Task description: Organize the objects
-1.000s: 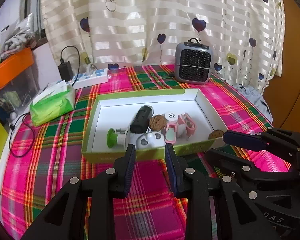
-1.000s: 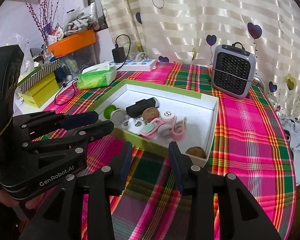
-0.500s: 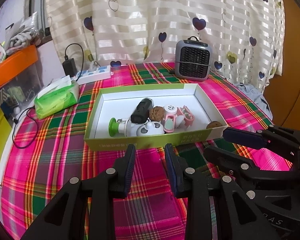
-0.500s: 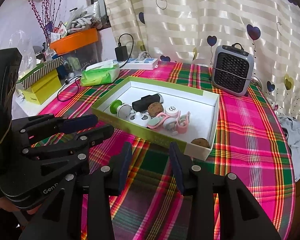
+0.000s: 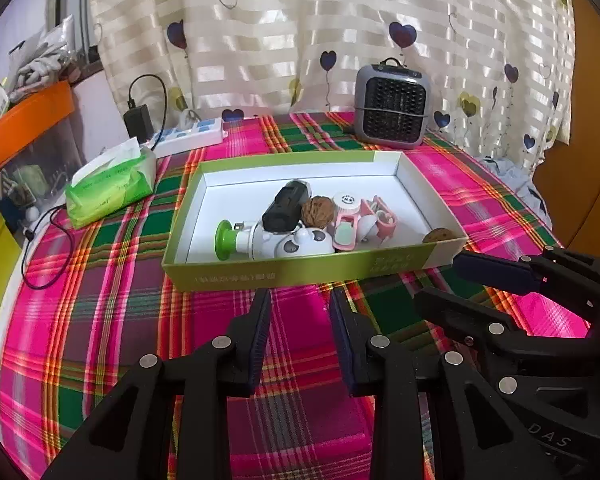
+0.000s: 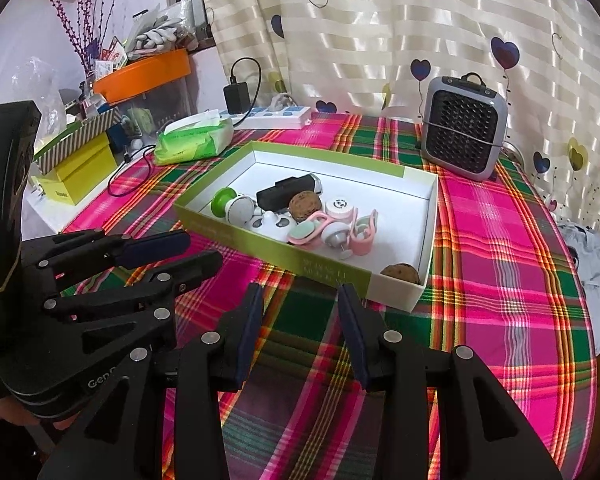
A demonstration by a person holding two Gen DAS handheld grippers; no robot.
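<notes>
A green box with a white inside [image 5: 260,276] [image 6: 412,288] sits mid-table on the plaid cloth. It holds several small items: a black case [image 5: 286,210] [image 6: 286,192], a walnut [image 5: 318,210] [image 6: 304,204], a green-and-white gadget [image 5: 236,240] [image 6: 230,206], pink clips [image 5: 382,220] [image 6: 362,236] and a second walnut [image 5: 438,235] [image 6: 400,272] in the near right corner. My left gripper [image 5: 300,334] [image 6: 172,252] is open and empty, short of the box. My right gripper [image 6: 302,334] [image 5: 452,284] is open and empty beside it.
A grey mini heater [image 5: 392,108] [image 6: 462,136] stands behind the box. A green tissue pack [image 5: 110,186] [image 6: 196,140], a power strip [image 5: 192,138] with charger and cable, and yellow and orange boxes [image 6: 74,168] lie at the left. A curtain hangs behind.
Both grippers have drawn back from the box toward the table's near side; the box looks farther away. The jaws stay open and the items in the box have not moved.
</notes>
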